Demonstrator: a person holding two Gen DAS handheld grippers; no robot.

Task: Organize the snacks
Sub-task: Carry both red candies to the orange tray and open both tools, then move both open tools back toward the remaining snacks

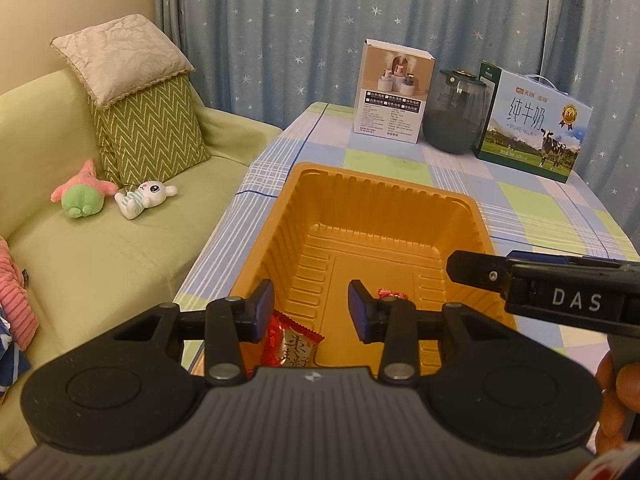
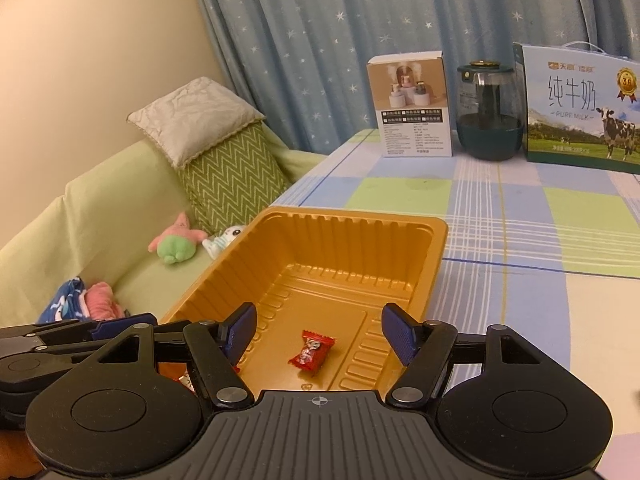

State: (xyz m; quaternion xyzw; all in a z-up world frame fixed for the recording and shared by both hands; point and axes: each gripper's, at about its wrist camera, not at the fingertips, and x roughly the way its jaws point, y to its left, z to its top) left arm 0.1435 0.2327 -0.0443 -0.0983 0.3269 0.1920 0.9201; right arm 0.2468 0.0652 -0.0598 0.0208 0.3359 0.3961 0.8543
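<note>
We see the right hand-held gripper (image 2: 316, 334) with jaws apart over the orange tray (image 2: 416, 276) on the surface (image 2: 520, 240); 1 red candy (image 2: 311, 354) lies inside, untouched. The left hand-held gripper (image 1: 311, 312) is open too.

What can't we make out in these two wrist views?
- Left wrist: snack packet lower half hidden by left gripper body.
- Left wrist: red candy mostly behind a finger.
- Right wrist: milk carton cut by the right edge.
- Humidifier box small print too small.
</note>
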